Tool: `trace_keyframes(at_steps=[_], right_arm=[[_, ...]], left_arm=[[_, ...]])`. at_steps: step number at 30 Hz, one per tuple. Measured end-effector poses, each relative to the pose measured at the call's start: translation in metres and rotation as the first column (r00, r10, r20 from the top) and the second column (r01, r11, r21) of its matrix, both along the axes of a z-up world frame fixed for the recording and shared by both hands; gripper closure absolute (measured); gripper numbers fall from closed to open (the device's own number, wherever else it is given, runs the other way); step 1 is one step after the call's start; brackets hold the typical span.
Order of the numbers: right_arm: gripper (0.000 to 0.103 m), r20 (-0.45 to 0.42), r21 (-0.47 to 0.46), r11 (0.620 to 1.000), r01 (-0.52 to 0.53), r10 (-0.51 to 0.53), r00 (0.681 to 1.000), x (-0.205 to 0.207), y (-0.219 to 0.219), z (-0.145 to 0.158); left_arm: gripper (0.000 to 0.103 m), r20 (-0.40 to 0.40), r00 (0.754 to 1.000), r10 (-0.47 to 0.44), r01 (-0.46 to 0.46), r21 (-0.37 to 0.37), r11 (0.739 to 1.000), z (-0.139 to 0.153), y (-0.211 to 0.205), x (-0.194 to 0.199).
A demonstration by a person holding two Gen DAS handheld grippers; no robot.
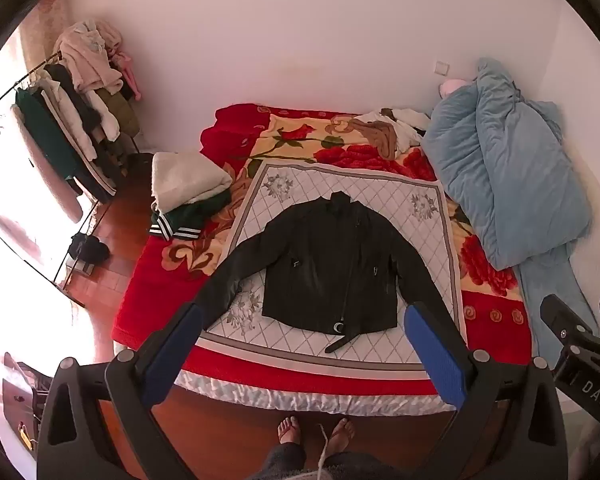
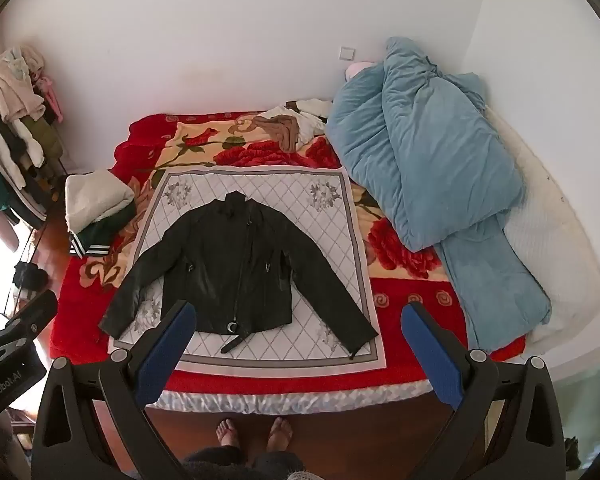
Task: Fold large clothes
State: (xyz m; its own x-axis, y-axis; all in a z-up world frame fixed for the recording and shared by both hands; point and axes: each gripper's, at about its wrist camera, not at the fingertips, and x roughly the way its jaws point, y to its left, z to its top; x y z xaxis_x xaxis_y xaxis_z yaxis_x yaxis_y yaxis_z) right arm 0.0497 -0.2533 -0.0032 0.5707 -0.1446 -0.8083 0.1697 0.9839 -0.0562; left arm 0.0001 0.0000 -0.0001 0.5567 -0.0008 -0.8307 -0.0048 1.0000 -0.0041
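Observation:
A black jacket (image 1: 332, 268) lies flat, front up, sleeves spread, on a white quilted mat (image 1: 420, 224) on the bed; it also shows in the right wrist view (image 2: 236, 272). A loose belt end (image 1: 342, 342) hangs off its hem. My left gripper (image 1: 302, 320) is open and empty, held high above the bed's near edge. My right gripper (image 2: 300, 316) is open and empty too, held high above the mat's front right part. The right gripper shows at the right edge of the left wrist view (image 1: 576, 312).
A red floral blanket (image 1: 156, 280) covers the bed. A blue duvet (image 1: 508, 184) is bunched at the right. Folded white and green clothes (image 1: 184, 196) sit at the left edge. A loaded clothes rack (image 1: 72, 120) stands left. My feet (image 1: 316, 432) are on the wooden floor.

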Motion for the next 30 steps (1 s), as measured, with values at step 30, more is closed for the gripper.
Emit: trace_keyframes(at_steps=[30], right_arm=[[0.0, 0.004, 0.004, 1.0, 0.002, -0.002, 1.0, -0.0034, -0.0006, 0.0081]], left_arm=[[0.0, 0.02, 1.0, -0.002, 0.002, 0.011, 1.0, 0.0005, 0.0001, -0.0004]])
